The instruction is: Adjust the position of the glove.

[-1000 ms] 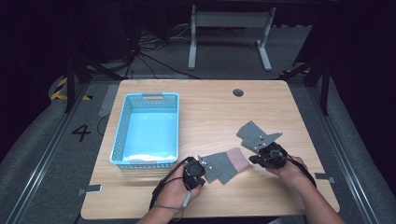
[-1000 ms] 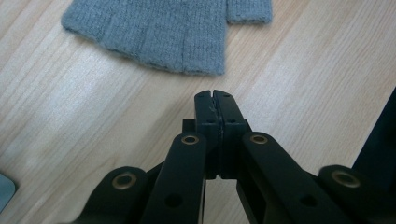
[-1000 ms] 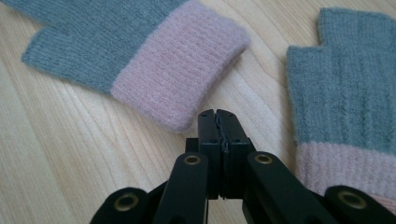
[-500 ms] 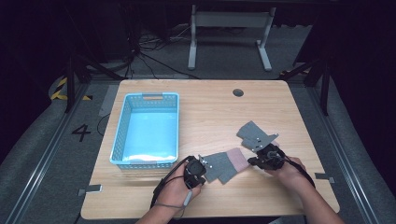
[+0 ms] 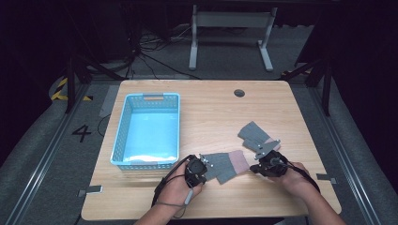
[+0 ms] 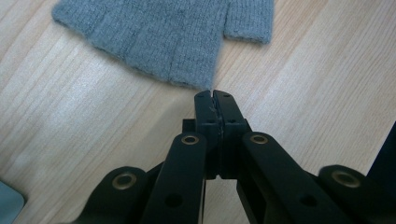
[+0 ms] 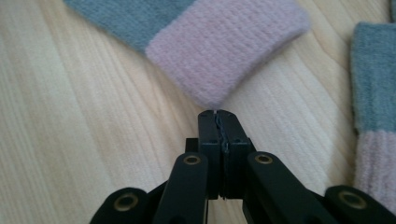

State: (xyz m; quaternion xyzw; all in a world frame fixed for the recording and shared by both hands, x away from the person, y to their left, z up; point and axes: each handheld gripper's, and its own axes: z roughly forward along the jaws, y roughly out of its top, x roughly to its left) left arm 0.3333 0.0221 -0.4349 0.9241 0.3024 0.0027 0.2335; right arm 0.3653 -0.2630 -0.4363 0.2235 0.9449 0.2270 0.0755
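Observation:
A grey knit glove (image 5: 224, 166) with a pink cuff (image 5: 240, 161) lies flat near the table's front edge, between my two grippers. My left gripper (image 5: 202, 165) is shut, and its tips (image 6: 215, 95) meet the corner of the glove's grey finger end (image 6: 159, 32). No fabric shows between its jaws. My right gripper (image 5: 256, 167) is also shut, with its tips (image 7: 217, 113) against the edge of the pink cuff (image 7: 224, 51). A second grey glove (image 5: 253, 135) with a pink cuff lies just behind the right gripper, and its edge (image 7: 373, 84) appears at the right of the right gripper view.
A light blue plastic basket (image 5: 120, 133) stands on the left half of the wooden table (image 5: 211, 112), close behind my left hand. A round cable hole (image 5: 239, 93) sits near the far edge. A metal stand and cables lie on the floor beyond.

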